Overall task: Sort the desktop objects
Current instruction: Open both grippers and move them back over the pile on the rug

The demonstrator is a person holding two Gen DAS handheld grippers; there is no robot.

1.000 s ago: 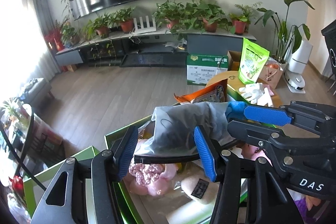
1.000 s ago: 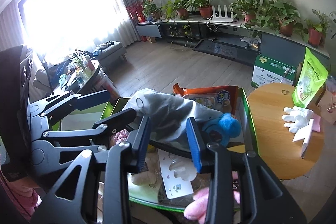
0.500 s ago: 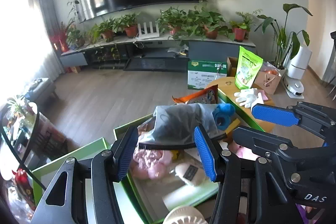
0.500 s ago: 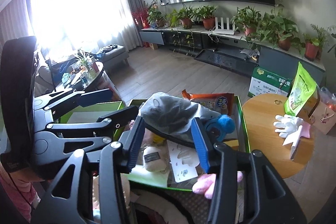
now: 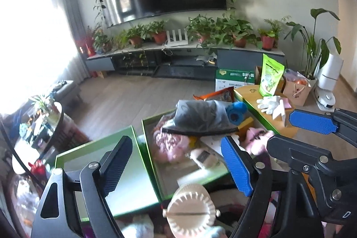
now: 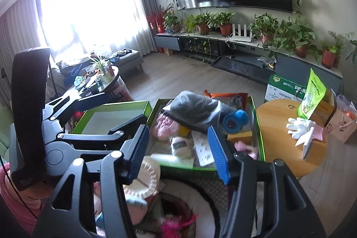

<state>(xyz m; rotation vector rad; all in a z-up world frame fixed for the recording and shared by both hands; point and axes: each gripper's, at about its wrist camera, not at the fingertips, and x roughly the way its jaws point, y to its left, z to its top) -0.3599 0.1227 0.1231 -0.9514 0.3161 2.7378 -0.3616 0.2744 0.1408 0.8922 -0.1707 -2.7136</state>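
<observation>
A grey plastic bag (image 5: pixel 200 117) (image 6: pixel 196 108) lies on top of the toys and packets in the green box (image 5: pixel 149 148) (image 6: pixel 258 133), free of both grippers. My left gripper (image 5: pixel 176 164) hangs above the box's near edge, its jaws opening wide with nothing held between them. Beside it, my right gripper (image 6: pixel 178 153) is also opening, and its blue pads grip nothing. A blue plush toy (image 5: pixel 236 113) (image 6: pixel 236 119) and an orange snack packet (image 5: pixel 214 95) (image 6: pixel 229 98) sit against the bag's far side.
An empty green tray (image 5: pixel 96 148) (image 6: pixel 116 108) stands left of the box. A white dumpling press (image 5: pixel 189 209) (image 6: pixel 145 175) lies near me. To the right, a round wooden table (image 5: pixel 250 90) (image 6: pixel 279 117) carries white gloves (image 6: pixel 299 124) and a green pouch (image 6: pixel 312 90).
Both grippers let go of the grey bag, widened their jaws and drew back and upward. The bag now rests on the box's contents.
</observation>
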